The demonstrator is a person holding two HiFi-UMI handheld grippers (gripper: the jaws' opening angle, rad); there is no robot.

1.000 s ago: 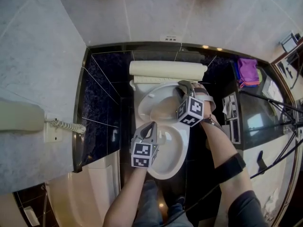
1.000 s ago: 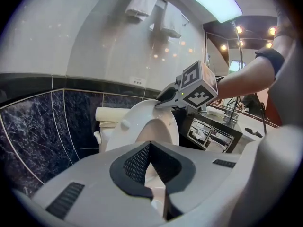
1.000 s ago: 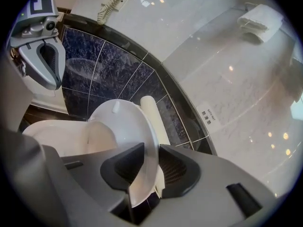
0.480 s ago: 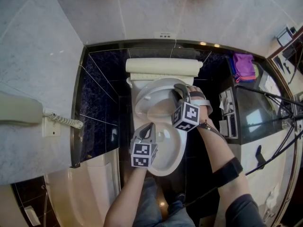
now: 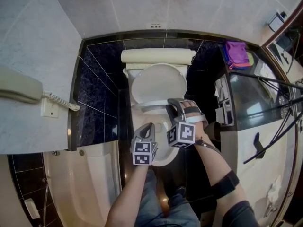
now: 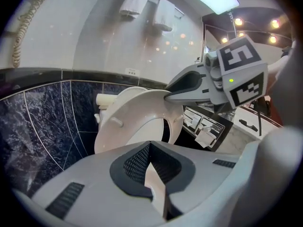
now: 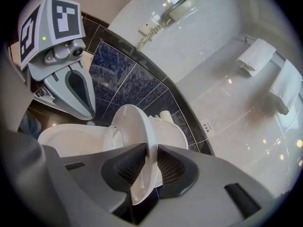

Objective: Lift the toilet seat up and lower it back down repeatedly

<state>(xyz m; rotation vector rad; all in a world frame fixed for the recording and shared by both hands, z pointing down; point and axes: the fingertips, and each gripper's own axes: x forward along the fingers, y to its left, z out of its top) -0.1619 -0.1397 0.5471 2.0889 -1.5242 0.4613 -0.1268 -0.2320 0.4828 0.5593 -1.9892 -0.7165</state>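
Right fingers [image 7: 176,167] are pinched onto the front rim of the toilet seat [image 7: 129,126], and they've just been squeezing in tighter on it. Left gripper [image 6: 150,148] hangs just beside it, jaws together on nothing. Compared with a second ago, the right gripper [image 5: 171,103] has swung the seat forward, further from the tank [image 5: 157,56], so it's tilted partway over the bowl [image 5: 161,157]. Looks to me like the lowering half of a cycle, maybe halfway down.
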